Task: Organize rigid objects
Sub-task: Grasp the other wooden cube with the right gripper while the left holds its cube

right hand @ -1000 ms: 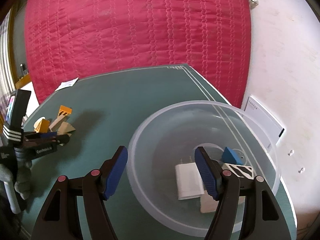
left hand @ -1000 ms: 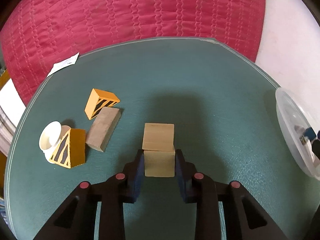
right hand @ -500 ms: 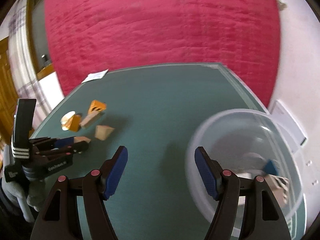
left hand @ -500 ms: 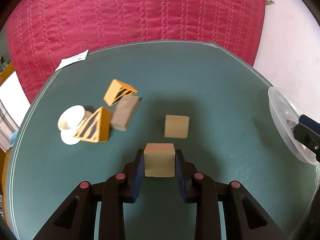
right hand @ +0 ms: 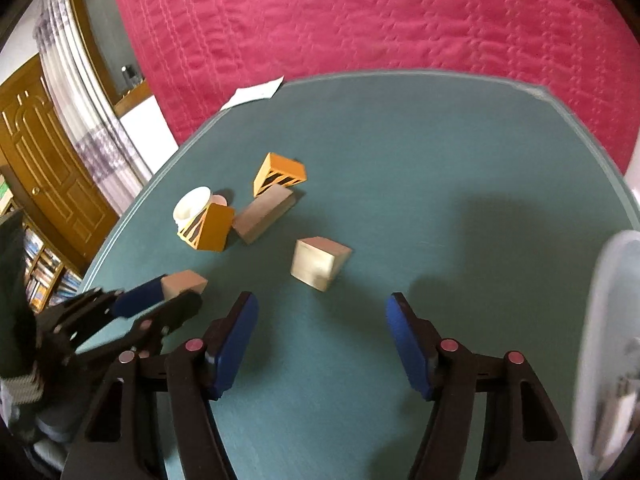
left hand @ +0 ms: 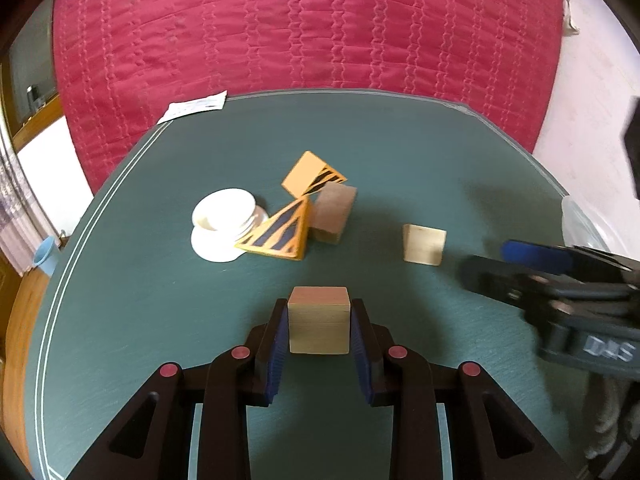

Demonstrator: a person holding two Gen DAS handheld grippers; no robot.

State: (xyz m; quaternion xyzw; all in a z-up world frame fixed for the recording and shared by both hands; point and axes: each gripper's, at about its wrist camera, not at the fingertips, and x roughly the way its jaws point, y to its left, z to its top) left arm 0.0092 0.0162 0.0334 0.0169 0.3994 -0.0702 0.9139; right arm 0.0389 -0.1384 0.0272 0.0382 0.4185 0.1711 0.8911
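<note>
Your clear plastic bowl (right hand: 608, 320) is cut off at the green tabletop's (right hand: 440, 160) right edge, white slip's (left hand: 194, 106) print unreadable; left gripper (left hand: 319, 320) clamps a pale wooden cube (left hand: 319, 320), right gripper (right hand: 322, 344) closing, empty.

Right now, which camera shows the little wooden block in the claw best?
The left wrist view: the wooden block sits centered, clamped in the left claw. The right wrist view shows only its corner beside a blue pad at the left edge.

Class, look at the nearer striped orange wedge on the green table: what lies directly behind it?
Behind the striped orange wedge sits a white cup lying over a white disc. The wedge covers their right edges, so that part cannot be seen.
</note>
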